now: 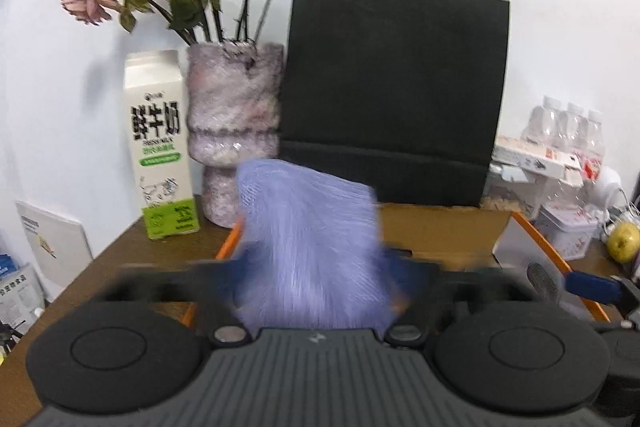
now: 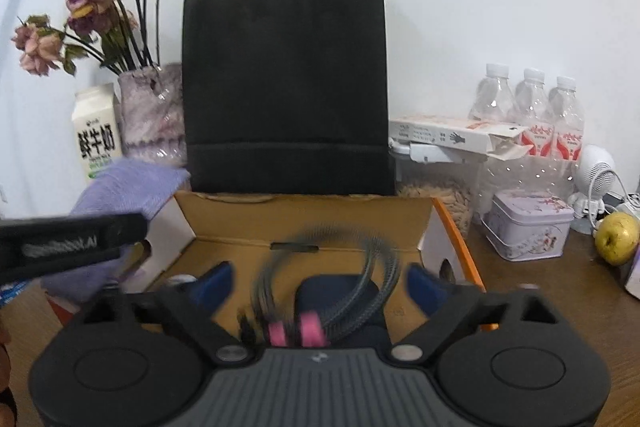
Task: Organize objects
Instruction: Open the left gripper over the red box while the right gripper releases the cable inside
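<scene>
Cloth (image 1: 312,247), soft and purple, sits between the wide-open jaws of the left gripper (image 1: 316,267). It looks blurry, and I cannot tell if the pads touch it. It hangs over the left edge of the box (image 2: 304,223), a cardboard one with orange sides.

The right gripper (image 2: 320,283) is wide open too, with its blue pads far apart. A black cable (image 2: 360,291) is coiled in a loop with pink bands and sits between the jaws without being pressed. It is blurry. The cable is over a dark blue thing (image 2: 340,291) inside the box.

Behind the box stands a black bag (image 2: 286,79). Left of the bag is a vase (image 1: 234,119) of dried flowers and a milk carton (image 1: 160,147). To the right are bottles (image 2: 528,115), a tin (image 2: 528,227) and an apple (image 2: 616,237) on the table (image 2: 560,291).
</scene>
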{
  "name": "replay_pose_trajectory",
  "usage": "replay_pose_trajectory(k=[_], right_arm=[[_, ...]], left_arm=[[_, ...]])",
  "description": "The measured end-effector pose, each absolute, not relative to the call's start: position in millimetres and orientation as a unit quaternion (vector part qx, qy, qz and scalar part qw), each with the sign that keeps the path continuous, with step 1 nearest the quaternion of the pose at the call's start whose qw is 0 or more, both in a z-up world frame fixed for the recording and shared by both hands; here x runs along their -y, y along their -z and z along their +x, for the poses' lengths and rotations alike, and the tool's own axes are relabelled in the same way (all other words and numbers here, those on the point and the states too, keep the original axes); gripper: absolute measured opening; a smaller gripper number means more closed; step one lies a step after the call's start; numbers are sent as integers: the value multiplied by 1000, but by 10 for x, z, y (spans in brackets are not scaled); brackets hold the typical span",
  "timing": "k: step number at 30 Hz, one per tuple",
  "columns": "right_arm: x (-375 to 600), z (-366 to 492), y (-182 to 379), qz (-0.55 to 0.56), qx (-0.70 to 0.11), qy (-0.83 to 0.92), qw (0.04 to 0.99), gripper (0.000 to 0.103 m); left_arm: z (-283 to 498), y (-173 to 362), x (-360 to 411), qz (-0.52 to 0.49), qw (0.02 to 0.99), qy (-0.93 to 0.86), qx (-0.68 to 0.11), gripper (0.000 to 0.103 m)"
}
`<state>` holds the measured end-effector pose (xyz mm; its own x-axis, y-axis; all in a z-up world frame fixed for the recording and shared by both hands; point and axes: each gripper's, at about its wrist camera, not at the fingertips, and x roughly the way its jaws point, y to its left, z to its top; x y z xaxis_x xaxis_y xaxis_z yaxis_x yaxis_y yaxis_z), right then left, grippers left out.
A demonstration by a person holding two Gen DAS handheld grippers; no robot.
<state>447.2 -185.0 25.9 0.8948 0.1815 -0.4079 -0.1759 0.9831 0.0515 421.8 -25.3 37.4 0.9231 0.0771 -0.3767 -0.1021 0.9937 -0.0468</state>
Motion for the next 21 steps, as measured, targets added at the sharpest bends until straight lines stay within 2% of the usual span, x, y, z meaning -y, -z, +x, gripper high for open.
replay_pose_trajectory(k=[21], right_arm=[[1874, 4324, -469, 8, -196, -79, 977, 103]], left_arm=[[4054, -529, 248, -39, 983, -58, -170, 103]])
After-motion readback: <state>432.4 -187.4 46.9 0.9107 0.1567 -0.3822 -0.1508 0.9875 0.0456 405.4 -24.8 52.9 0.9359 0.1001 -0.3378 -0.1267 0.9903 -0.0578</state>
